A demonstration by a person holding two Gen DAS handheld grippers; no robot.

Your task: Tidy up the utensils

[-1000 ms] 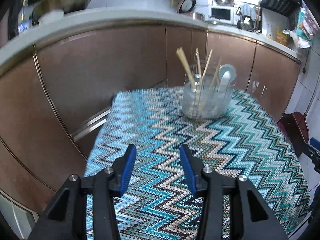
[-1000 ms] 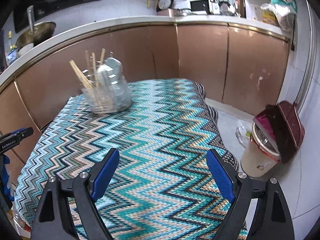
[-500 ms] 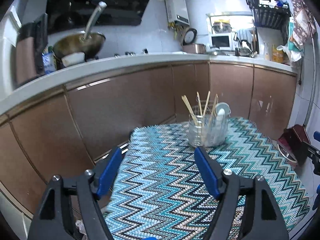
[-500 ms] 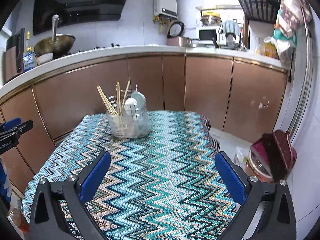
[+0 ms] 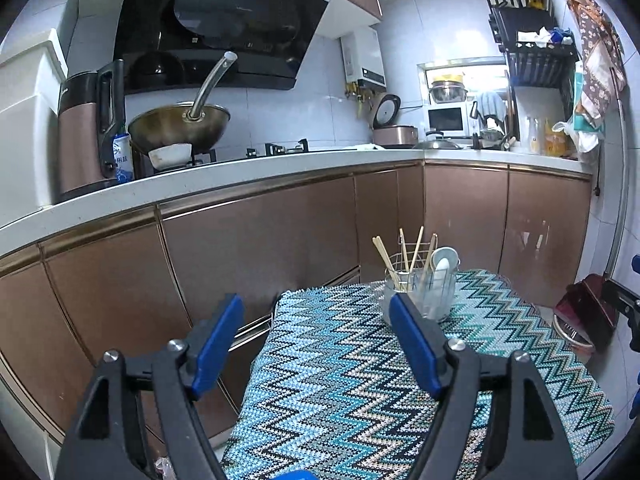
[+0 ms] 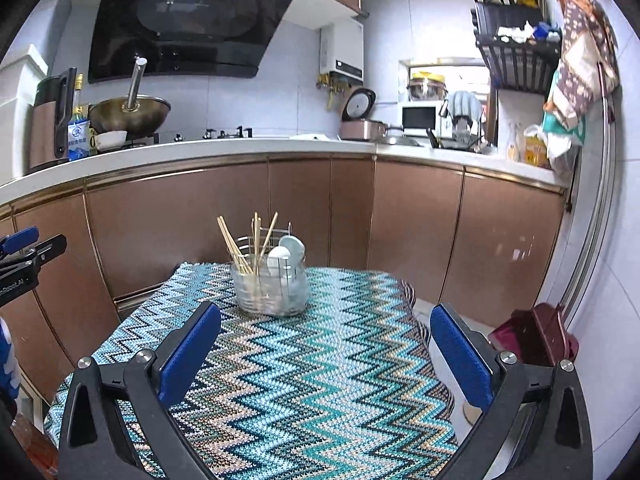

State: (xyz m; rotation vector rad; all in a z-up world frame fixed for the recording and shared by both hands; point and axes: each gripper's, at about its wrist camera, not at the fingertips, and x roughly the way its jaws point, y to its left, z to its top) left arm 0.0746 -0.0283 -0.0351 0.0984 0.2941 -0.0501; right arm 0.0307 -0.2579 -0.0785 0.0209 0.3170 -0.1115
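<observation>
A clear glass holder (image 6: pixel 270 290) stands at the far end of a table with a zigzag cloth (image 6: pixel 280 380). It holds several wooden chopsticks (image 6: pixel 236 246) and pale ceramic spoons (image 6: pixel 286 254). It also shows in the left wrist view (image 5: pixel 420 292), with its chopsticks (image 5: pixel 404 256) and spoons (image 5: pixel 442 262). My left gripper (image 5: pixel 316 312) is open and empty, raised well back from the holder. My right gripper (image 6: pixel 326 326) is open wide and empty, above the near part of the cloth.
Brown cabinets (image 6: pixel 200 224) under a white counter (image 6: pixel 240 148) curve behind the table. A wok (image 5: pixel 180 124) sits on the stove. A dark red dustpan and bin (image 6: pixel 540 336) stand on the floor at the right.
Both grippers have risen and pulled back from the table, so the holder looks smaller and farther. The left gripper's jaws have opened wider.
</observation>
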